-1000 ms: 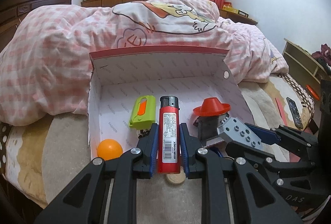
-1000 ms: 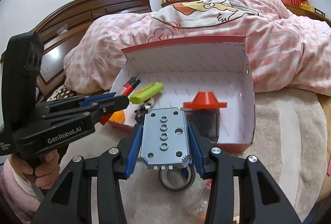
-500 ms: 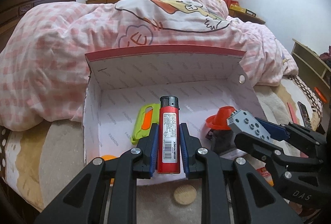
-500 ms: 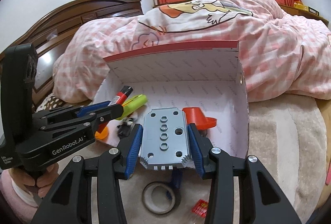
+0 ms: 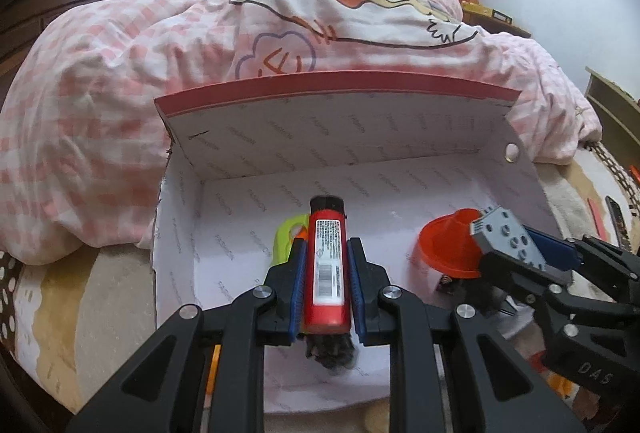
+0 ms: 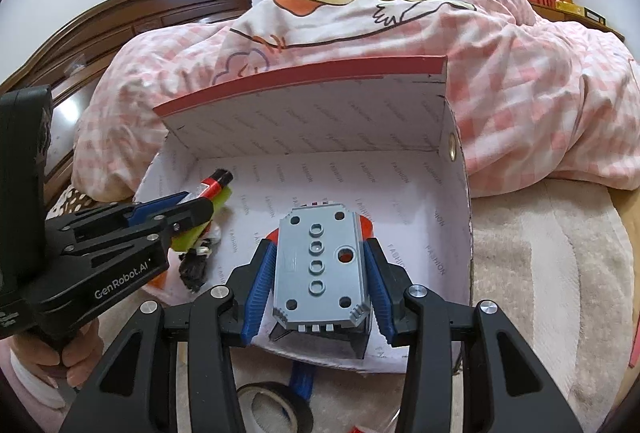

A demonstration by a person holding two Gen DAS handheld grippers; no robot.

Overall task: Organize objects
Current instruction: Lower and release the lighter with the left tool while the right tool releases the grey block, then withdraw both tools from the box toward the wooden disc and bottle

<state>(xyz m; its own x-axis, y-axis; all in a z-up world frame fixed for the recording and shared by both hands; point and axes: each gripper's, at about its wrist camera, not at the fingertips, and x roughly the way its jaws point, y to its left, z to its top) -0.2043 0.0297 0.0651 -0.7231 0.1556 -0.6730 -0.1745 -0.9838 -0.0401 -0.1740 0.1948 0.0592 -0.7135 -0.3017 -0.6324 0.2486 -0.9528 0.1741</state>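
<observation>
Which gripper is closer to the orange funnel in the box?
Right. The right gripper hangs directly over the orange funnel; the left gripper is off to the funnel's left.

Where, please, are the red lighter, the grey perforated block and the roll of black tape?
red lighter (image 5: 327, 265), left wrist view, on its white label.
grey perforated block (image 6: 318, 265), right wrist view, top face.
roll of black tape (image 6: 296, 406), right wrist view, on its rim.

The right gripper (image 6: 318, 285) clamps a grey plastic block (image 6: 320, 265) by its sides, over the open white-lined box (image 6: 458, 233) on the bed. At left, the left gripper (image 6: 200, 207) — gripped by a hand (image 6: 60, 357) — holds a red lighter (image 6: 212, 185) above a lime-green utility knife (image 6: 196, 229). A black tape roll (image 6: 276, 409) lies before the box.
</observation>
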